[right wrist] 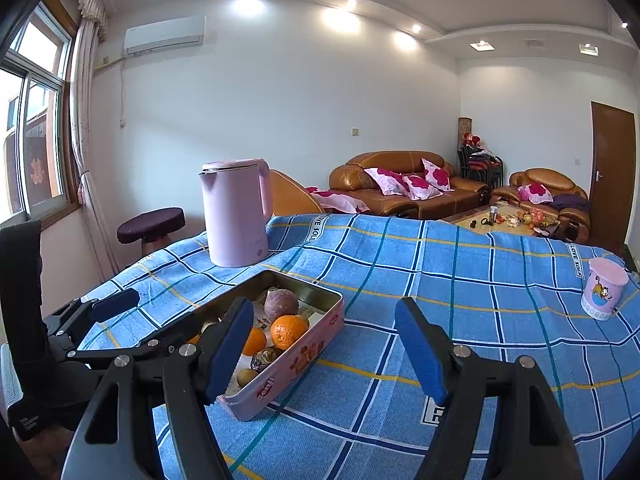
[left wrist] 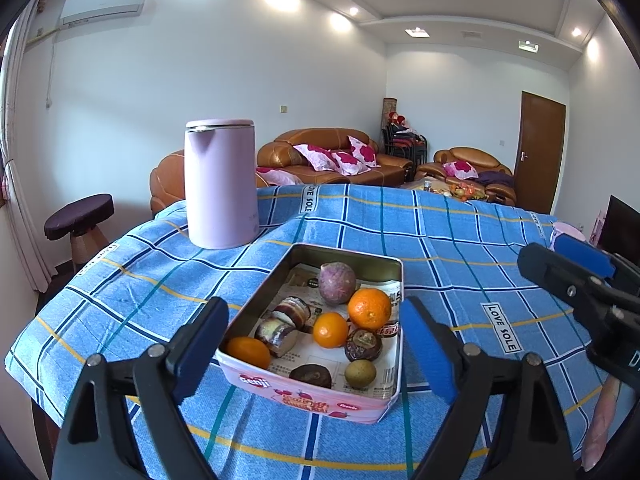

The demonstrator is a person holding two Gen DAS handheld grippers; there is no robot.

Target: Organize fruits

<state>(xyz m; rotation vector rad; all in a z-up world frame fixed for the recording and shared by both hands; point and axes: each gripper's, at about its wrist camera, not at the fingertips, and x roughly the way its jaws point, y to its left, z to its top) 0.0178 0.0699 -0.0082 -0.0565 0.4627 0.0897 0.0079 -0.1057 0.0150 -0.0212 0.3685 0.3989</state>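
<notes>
Both our tongs, left (left wrist: pixel 314 344) and right (right wrist: pixel 324 350), gape wide and empty. Fruits lie in the pink tin (left wrist: pixel 394 276) on the tabletop (left wrist: pixel 460 240); we should probably drop straight over the top orange (left wrist: pixel 369 308), avoiding its neighbours

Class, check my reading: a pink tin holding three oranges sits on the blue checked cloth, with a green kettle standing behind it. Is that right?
Not quite: the kettle is pink, not green, as the left wrist view shows. The rest holds: the pink tin with three oranges sits on the blue checked cloth.
</notes>
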